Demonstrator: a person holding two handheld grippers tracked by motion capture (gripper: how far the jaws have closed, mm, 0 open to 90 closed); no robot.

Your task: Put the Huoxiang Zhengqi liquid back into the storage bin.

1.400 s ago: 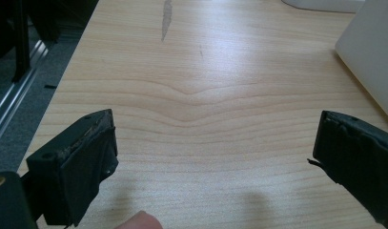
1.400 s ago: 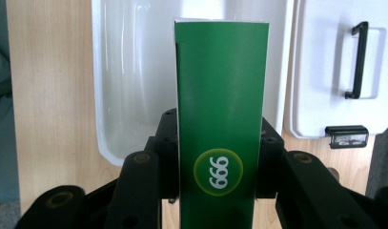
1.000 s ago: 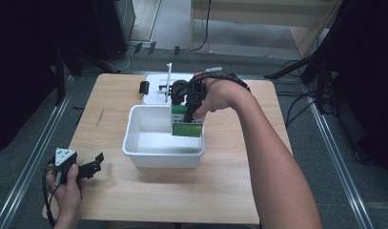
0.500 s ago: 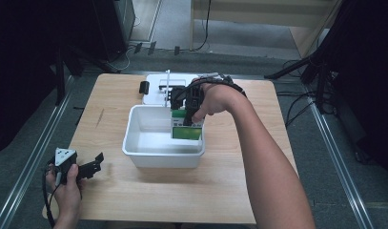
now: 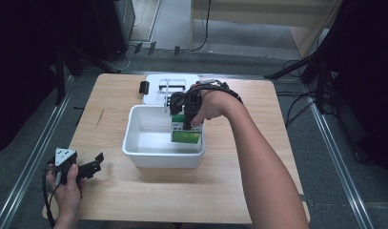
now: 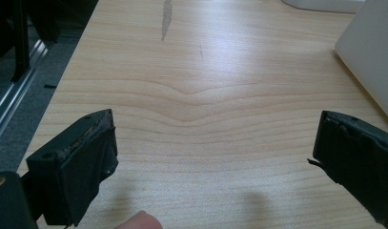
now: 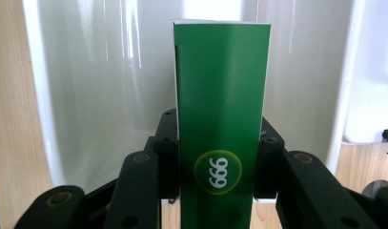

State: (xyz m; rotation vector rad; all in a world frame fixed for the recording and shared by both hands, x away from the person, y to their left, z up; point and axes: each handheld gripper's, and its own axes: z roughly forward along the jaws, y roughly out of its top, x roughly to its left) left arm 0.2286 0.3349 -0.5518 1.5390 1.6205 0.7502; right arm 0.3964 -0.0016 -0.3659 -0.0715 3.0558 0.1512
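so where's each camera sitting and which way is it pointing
High view: above the person's side, looking forward and down on the table; both forearms, left gripper, right gripper.
Left gripper view: on the left gripper, facing bare tabletop; open jaws.
Right gripper view: on the right gripper, looking into the bin; jaws clamp the green box.
Shared: bin, box.

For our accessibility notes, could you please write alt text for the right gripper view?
The right gripper is shut on a tall green cardboard box with a round yellow-ringed "666" logo, held over the inside of a white plastic tub. Light wooden table shows at the left edge.
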